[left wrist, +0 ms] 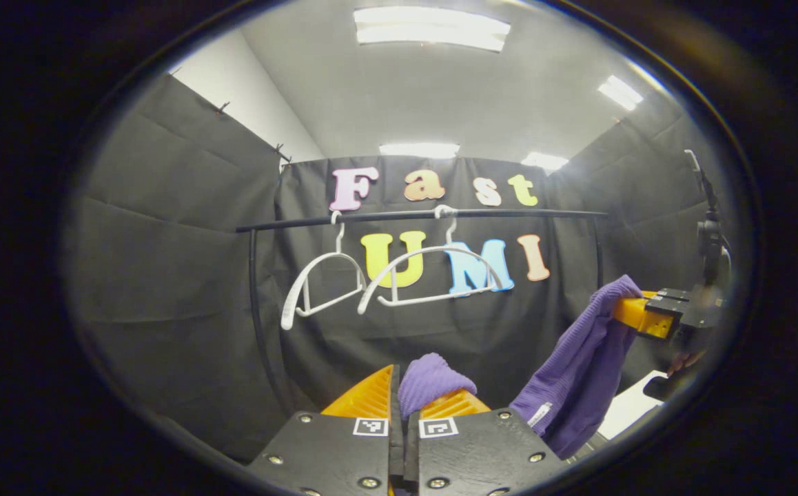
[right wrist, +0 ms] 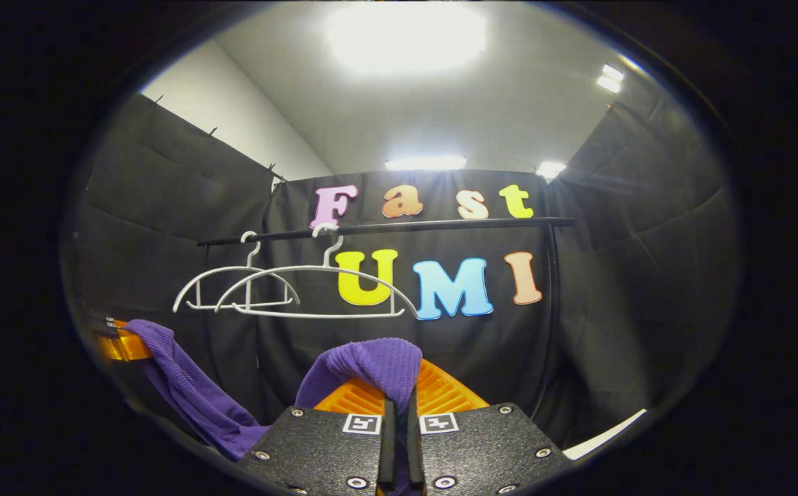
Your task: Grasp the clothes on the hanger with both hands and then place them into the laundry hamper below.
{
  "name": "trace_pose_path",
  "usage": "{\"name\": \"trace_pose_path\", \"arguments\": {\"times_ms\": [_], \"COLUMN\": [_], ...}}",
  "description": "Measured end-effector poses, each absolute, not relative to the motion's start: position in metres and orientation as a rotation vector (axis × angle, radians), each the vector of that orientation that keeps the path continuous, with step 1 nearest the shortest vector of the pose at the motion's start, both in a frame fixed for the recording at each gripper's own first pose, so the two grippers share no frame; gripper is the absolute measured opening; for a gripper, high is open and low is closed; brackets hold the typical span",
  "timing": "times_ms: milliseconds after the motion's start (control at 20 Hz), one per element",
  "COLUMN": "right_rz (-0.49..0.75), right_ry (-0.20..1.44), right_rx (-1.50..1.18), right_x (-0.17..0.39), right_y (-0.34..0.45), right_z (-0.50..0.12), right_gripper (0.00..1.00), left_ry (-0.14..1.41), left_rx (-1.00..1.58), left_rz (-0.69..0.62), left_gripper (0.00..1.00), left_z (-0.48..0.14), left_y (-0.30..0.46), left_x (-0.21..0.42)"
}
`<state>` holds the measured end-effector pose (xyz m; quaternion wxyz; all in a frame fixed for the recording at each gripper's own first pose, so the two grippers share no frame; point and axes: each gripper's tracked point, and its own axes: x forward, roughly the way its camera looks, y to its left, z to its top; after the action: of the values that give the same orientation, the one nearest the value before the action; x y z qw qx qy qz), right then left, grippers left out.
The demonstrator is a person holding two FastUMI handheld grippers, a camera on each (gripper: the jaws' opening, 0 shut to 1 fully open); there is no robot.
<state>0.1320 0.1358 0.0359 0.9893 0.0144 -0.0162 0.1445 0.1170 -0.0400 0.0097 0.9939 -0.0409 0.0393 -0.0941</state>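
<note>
The purple garment (left wrist: 581,365) is off the rail and hangs between the two tools, clear of the two white hangers (left wrist: 399,279), which hang bare on the black rail (left wrist: 426,215). The left gripper (left wrist: 413,396) is clenched on one bunched end of the cloth, a fold of it bulging up between the closed fingers. The right gripper (right wrist: 399,393) is likewise clamped on the other end, with the fabric draped over its tips; in the left gripper view it appears at the right edge, gripping the cloth, with a hand behind it. The removal step therefore appears complete, and the transfer step is in hand. The hamper cannot be located from here. The next move calls for lowering both grippers together, keeping both grips closed until the garment is over the hamper, then releasing both ends.
</note>
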Motion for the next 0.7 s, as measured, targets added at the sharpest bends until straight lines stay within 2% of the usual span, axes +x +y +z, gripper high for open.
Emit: {"name": "trace_pose_path", "arguments": {"times_ms": [50, 100, 700], "right_rz": [0.295, 0.300, 0.404], "right_ry": [-0.033, -0.030, 0.167], "right_rx": [0.025, 0.022, 0.007], "right_x": [0.125, 0.120, 0.080], "right_y": [0.140, 0.144, 0.196], "right_z": [0.036, 0.034, -0.064], "right_gripper": [0.06, 0.06, 0.06], "left_ry": [0.082, 0.087, 0.215], "left_rx": [-0.086, -0.090, -0.142], "left_rz": [-0.199, -0.206, -0.255], "left_gripper": [0.06, 0.01, 0.01], "left_z": [0.007, 0.003, -0.079], "left_y": [-0.041, -0.043, -0.079], "left_x": [0.114, 0.109, 0.101]}}
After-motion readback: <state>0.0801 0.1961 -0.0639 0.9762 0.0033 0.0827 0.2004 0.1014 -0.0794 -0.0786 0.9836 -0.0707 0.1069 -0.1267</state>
